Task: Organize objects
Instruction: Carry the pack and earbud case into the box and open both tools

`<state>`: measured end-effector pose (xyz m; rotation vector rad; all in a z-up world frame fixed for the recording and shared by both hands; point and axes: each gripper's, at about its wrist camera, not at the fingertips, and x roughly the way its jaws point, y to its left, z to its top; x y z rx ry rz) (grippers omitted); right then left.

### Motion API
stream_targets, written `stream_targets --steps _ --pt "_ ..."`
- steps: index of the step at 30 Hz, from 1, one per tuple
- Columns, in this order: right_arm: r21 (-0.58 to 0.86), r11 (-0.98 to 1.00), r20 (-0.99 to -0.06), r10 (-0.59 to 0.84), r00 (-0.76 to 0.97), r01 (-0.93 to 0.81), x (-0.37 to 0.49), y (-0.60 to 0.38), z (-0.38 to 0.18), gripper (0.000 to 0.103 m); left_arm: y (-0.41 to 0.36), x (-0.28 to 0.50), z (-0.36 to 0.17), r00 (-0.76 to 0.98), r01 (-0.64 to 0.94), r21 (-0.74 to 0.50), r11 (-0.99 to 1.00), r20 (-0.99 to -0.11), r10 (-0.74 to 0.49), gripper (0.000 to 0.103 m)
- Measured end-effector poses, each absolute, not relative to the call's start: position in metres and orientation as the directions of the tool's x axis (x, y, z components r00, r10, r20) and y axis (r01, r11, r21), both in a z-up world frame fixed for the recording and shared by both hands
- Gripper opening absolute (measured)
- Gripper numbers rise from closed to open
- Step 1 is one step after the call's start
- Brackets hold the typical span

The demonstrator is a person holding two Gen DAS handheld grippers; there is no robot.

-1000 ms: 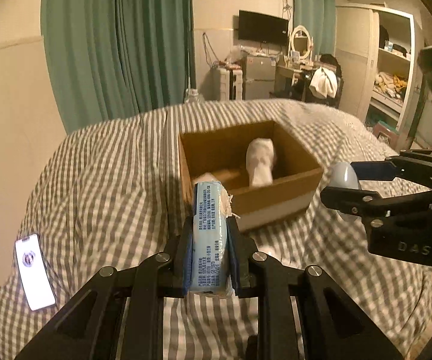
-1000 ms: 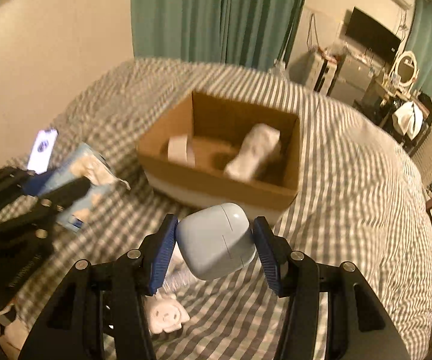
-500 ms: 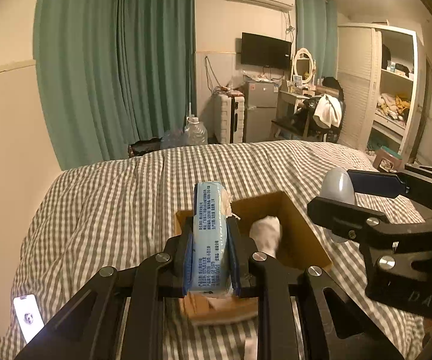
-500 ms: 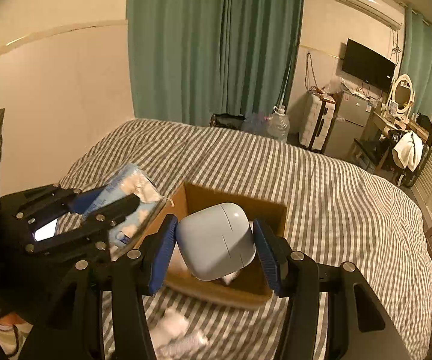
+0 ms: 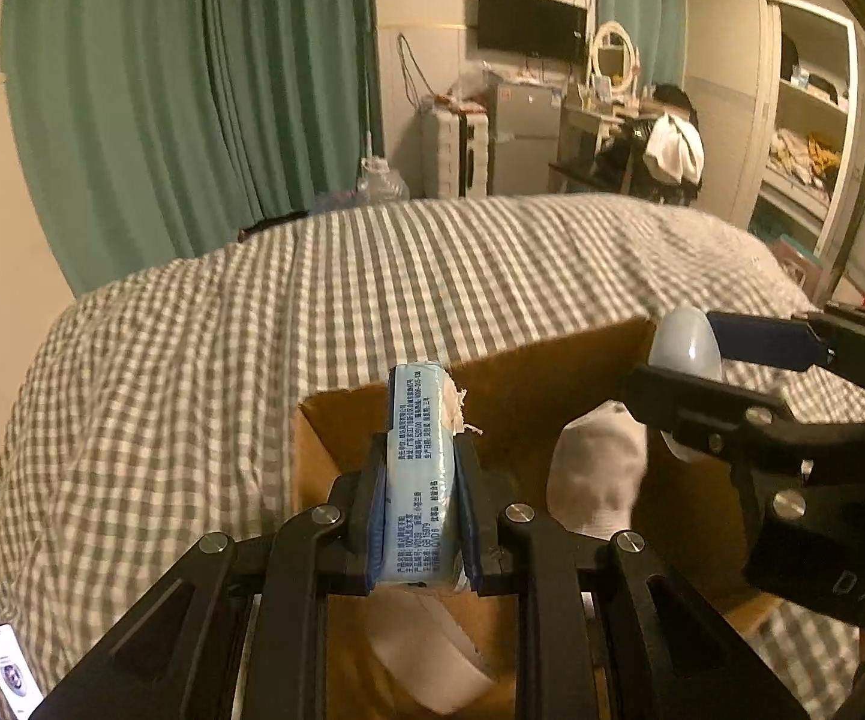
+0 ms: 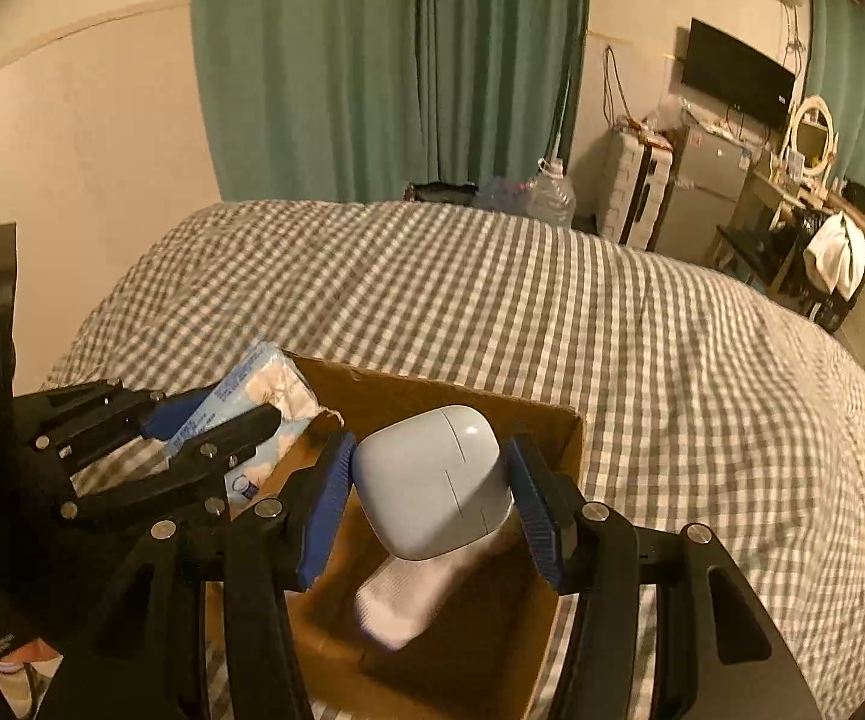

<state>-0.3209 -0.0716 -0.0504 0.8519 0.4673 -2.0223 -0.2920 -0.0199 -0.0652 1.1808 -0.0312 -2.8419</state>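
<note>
My left gripper [image 5: 420, 468] is shut on a blue tissue pack [image 5: 420, 468] and holds it over the near-left part of an open cardboard box [image 5: 528, 384]. My right gripper [image 6: 429, 480] holds a pale blue earbud case [image 6: 432, 480] over the same box [image 6: 552, 648]; its pads stand slightly off the case's sides. A white sock [image 5: 597, 474] and a white tape roll [image 5: 426, 654] lie in the box. The tissue pack [image 6: 258, 402] and left gripper [image 6: 216, 426] show in the right wrist view; the case [image 5: 684, 342] shows in the left wrist view.
The box sits on a bed with a grey checked cover [image 5: 252, 324]. A phone [image 5: 6, 669] lies at the bed's near-left edge. Green curtains [image 5: 192, 90], a wall on the left, and furniture at the back right surround the bed.
Both grippers have moved forward and down over the box, each still carrying its object. The right gripper's pads have spread slightly away from the earbud case.
</note>
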Motion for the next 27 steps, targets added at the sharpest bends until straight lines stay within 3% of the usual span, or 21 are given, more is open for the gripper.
stream_targets --steps 11,12,14,15,17,27 --pt "0.07 -0.558 -0.719 -0.603 -0.346 0.827 -0.35 -0.062 -0.07 0.052 -0.015 -0.295 -0.086 -0.662 0.035 0.012 -0.999 -0.749 -0.032 0.024" --pt "0.078 -0.561 -0.711 -0.611 -0.348 0.824 -0.349 -0.058 -0.065 0.054 -0.016 -0.294 -0.081 -0.662 0.036 0.018 -0.999 -0.749 -0.037 0.028" --pt "0.087 -0.566 -0.696 -0.623 -0.357 0.82 -0.348 -0.053 -0.056 0.068 -0.013 -0.29 -0.071 -0.666 0.049 0.034 -0.998 -0.744 -0.058 0.049" --pt "0.094 -0.575 -0.678 -0.635 -0.371 0.813 -0.345 -0.046 -0.047 0.076 -0.013 -0.284 -0.063 -0.674 0.074 0.043 -0.996 -0.734 -0.082 0.069" --pt "0.101 -0.586 -0.658 -0.646 -0.388 0.804 -0.337 -0.036 -0.034 0.077 -0.013 -0.271 -0.044 -0.706 0.091 0.028 -0.995 -0.703 -0.085 0.081" --pt "0.046 -0.608 -0.602 -0.65 -0.463 0.793 -0.278 0.019 0.043 0.082 -0.015 -0.196 0.044 -0.789 0.124 0.017 -0.992 -0.605 -0.109 0.086"
